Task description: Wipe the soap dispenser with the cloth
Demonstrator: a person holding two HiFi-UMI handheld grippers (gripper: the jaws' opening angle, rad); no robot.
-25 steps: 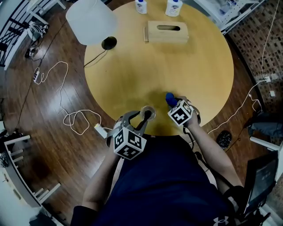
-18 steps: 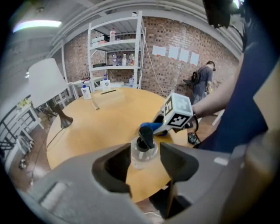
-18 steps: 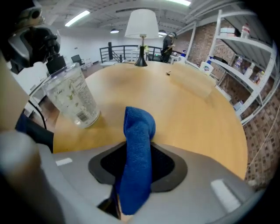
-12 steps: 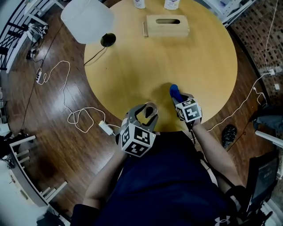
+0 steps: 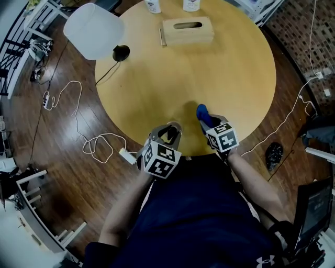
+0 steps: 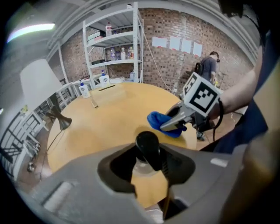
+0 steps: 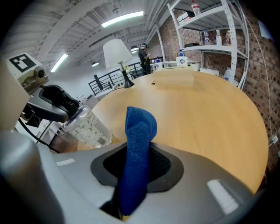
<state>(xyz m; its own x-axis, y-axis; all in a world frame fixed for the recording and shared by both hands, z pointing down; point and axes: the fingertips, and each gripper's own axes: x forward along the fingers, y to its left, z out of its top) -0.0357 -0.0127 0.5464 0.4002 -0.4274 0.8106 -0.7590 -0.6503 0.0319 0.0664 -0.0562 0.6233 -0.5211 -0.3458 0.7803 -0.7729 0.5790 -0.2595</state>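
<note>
The soap dispenser (image 6: 148, 146), a clear bottle (image 7: 87, 127) with a black pump head, sits between the jaws of my left gripper (image 5: 167, 135). It is held tilted above the near edge of the round wooden table (image 5: 209, 68). These jaws have just been closing on it. My right gripper (image 5: 210, 123) holds a blue cloth (image 7: 139, 131) that stands up out of its jaws, which have just been closing too. In the left gripper view the blue cloth (image 6: 158, 119) hangs a short way beyond the pump head, apart from it.
A wooden tissue box (image 5: 187, 30) and two white bottles (image 5: 153, 6) stand at the table's far side. A white lamp (image 5: 94, 30) stands at the far left rim. Cables (image 5: 99, 144) lie on the floor to the left. Metal shelves (image 6: 113, 48) stand behind the table.
The right gripper has rolled and lifted the cloth off the table. The left gripper has shifted slightly toward the table with the dispenser in it.
</note>
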